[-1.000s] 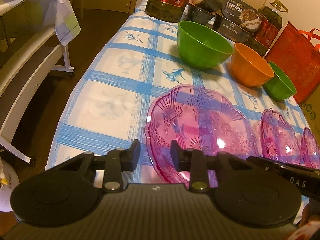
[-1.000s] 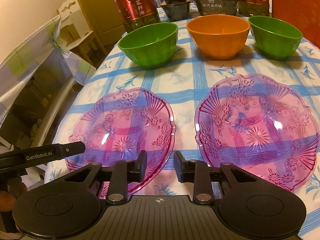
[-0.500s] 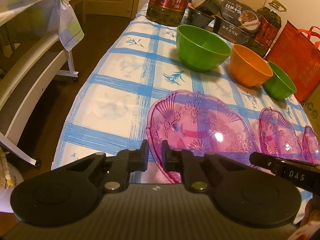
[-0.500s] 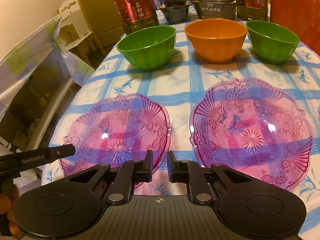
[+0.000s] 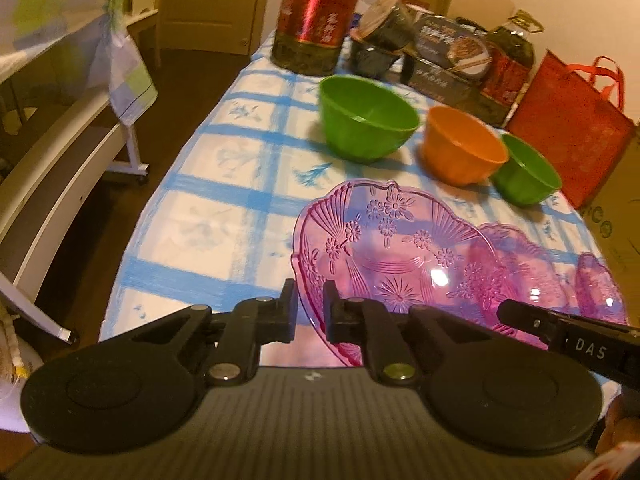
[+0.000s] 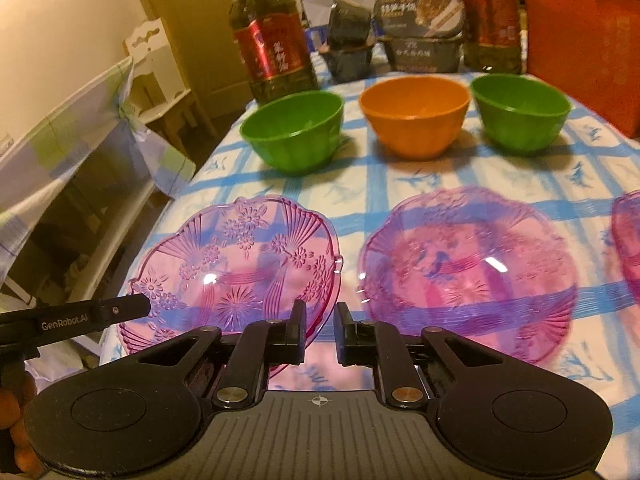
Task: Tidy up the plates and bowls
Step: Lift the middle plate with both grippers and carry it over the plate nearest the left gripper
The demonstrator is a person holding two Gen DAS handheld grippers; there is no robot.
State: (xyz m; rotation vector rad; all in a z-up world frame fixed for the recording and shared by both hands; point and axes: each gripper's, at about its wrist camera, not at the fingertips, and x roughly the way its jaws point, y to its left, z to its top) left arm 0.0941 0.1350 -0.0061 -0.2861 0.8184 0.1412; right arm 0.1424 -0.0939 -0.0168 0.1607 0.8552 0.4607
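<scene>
Because a thin glass rim gives little to bite on, I hold the left gripper (image 5: 310,310) pressed nearly together, its two fingers pinching the near-left rim of the left pink plate (image 5: 400,248). My right gripper (image 6: 320,322) is narrowed the same way over the near-right rim of that plate; the rim passes between its fingers and I judge it pinched, though the contact itself is partly hidden behind the left finger. Two grips on opposite sides keep the plate level and stop it swinging from one edge.

In the left wrist view the plate sits tilted, its far rim overlapping the outline of the middle pink plate (image 6: 468,272), so I judge it to be just off the checked tablecloth (image 5: 224,216). The middle plate lies flat just to the right, and a third pink plate (image 6: 628,240) shows only its edge at the far right.

Beyond the plates stand three bowls in a row: a green bowl (image 6: 294,136) on the left, an orange bowl (image 6: 414,120) in the middle, and a second green bowl (image 6: 520,114) on the right, all upright and apart. Behind them stand oil bottles and food boxes.

The step in hand appears to be stacking: carry the held plate right and set it onto the middle plate. Hazard: glass slipping from the pads, or rims clashing on descent.
</scene>
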